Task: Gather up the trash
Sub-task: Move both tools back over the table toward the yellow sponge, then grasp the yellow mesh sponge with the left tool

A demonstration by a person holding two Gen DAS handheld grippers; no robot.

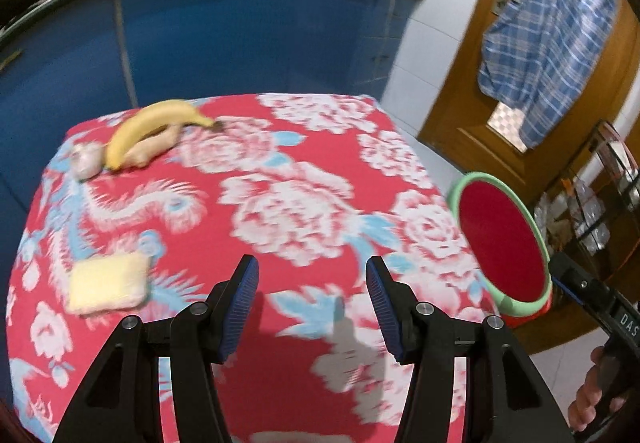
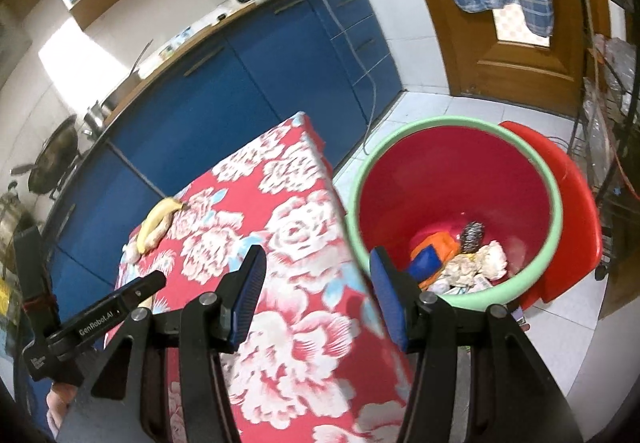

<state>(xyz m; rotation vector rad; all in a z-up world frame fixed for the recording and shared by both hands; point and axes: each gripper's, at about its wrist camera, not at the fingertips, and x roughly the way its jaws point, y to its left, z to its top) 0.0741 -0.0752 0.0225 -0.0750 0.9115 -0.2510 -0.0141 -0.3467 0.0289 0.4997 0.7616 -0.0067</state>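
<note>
Now, line by line:
Left tool: the left tool (image 1: 312,303) hangs over the worktop (image 1: 312,147) with its jaws parted about halfway; nothing lies between the blue pads (image 1: 240,309); it grasps nothing and touches nothing.
Right tool: the right tool (image 2: 316,295) is likewise half parted and empty; one finger stands over the cloth, the other before the bin (image 2: 456,123); in the left view only its side and part of a hand (image 1: 588,395) show at the lower right edge.
Trash on the worktop: one yellow sponge (image 1: 106,283) near the left tool, apart from it; one banana (image 1: 148,125) at the far corner, lying across a pale lump (image 1: 154,149) that is hard to name; one pale round thing (image 1: 86,159) just beside them, too blurred to identify.
Trash in the bin: crumpled paper (image 2: 490,257), one steel scourer (image 2: 472,235) and one orange-and-blue packet (image 2: 430,253) at the bottom; other scraps are hidden behind the right finger.
Bin: one, red inside with a green rim, on the floor just beside the worktop.
Hard to see: the left view is smeared; the worktop's near edge is cut off by both tools.
</note>
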